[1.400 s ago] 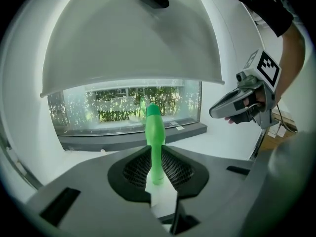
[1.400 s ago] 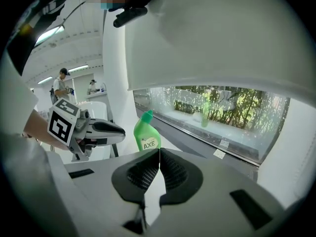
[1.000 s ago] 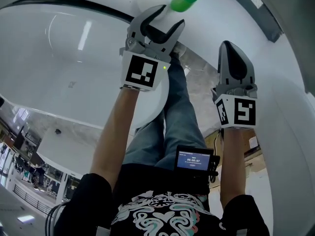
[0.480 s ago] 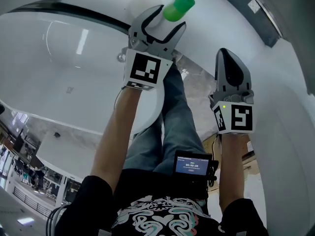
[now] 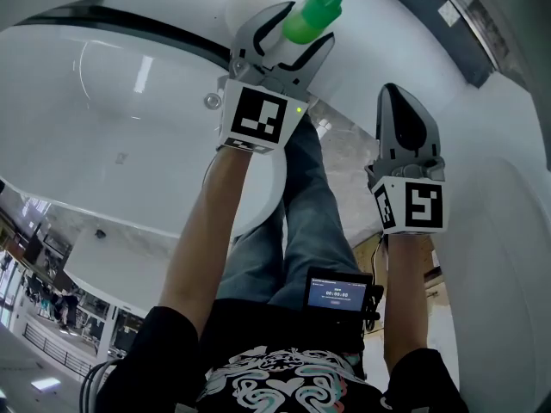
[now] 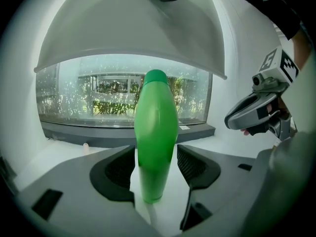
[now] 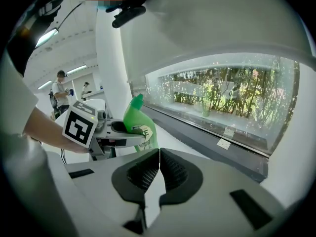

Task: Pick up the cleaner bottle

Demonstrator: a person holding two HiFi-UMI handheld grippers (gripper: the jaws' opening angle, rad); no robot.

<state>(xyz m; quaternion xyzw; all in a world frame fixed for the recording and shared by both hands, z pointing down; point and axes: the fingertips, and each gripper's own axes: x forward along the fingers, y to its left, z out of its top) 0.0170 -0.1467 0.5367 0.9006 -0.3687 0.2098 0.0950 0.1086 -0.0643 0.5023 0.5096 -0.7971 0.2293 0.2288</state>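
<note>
Left gripper (image 5: 300, 29) jaws have just been opened wide; bottle (image 6: 156, 132) is straddled, not pinched. Body should be centred, then squeezed squarely. Right gripper (image 5: 403, 101) is closed, empty.

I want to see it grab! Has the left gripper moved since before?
Yes. The left gripper went forward: the bottle, past its tips before, now stands between its jaws, which have just been opening.

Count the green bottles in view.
1. The green bottle stands upright between the jaws of the left gripper, which have just been opening and don't clamp it. No other shows in any view.
</note>
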